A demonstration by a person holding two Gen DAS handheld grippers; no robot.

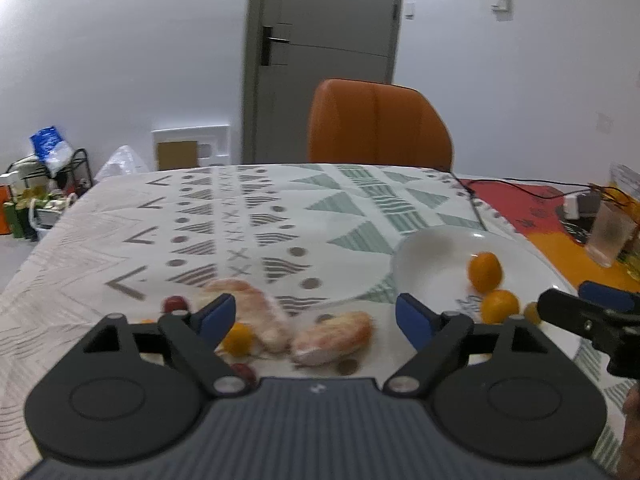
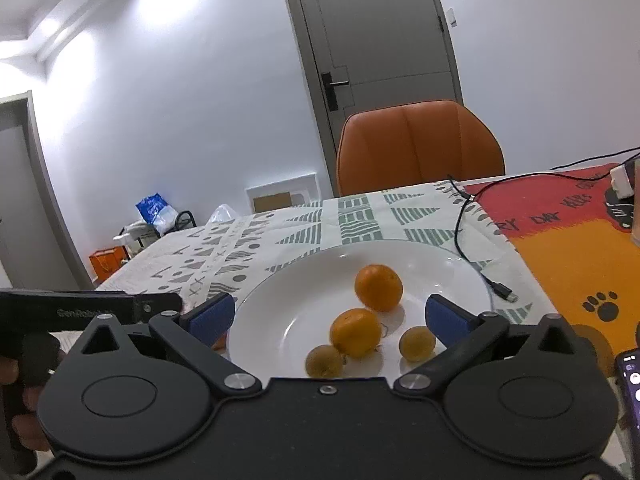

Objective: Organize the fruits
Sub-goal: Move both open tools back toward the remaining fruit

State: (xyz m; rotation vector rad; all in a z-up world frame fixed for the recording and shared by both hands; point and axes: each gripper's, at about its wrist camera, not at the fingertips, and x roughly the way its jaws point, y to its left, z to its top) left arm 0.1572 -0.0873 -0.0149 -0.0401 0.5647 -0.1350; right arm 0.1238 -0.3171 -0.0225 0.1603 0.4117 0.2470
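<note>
Left wrist view: the left gripper (image 1: 315, 316) hangs low over the worktop (image 1: 100, 248) with its blue-padded jaws spread wide and nothing between them. Beyond the jaws, fruit still lies loose on the patterned cloth: two pale pink-orange peeled segments, possibly pomelo (image 1: 256, 314) though the blur makes this uncertain, a small orange kumquat (image 1: 239, 339) just beside them, and two small dark red fruits (image 1: 175, 303), one near the left pad and one close under the gripper body. To the right sits a white plate (image 1: 424, 264) already holding two oranges (image 1: 485, 272) and a smaller yellow fruit at its near edge. The tip of the right gripper (image 1: 592, 312) reaches in from the right edge.

Right wrist view: the right gripper (image 2: 328, 318) hovers at the near rim of the white plate (image 2: 272, 320), jaws wide and empty. On the plate rest two oranges (image 2: 378, 287), one behind the other, and two small yellowish-brown fruits (image 2: 417, 343) in front. The task looks about half done: four fruits are gathered, and the segments, kumquat and red fruits remain off the plate.

The worktop carries a white cloth with grey and green triangles; to the right lies a red and orange mat (image 2: 568, 248) with paw prints, and a black cable (image 2: 464, 232) trails past the plate. An orange chair (image 2: 420, 148) stands behind, then a grey door (image 2: 380, 40) in a white wall, with bags and clutter on the floor to the left.
</note>
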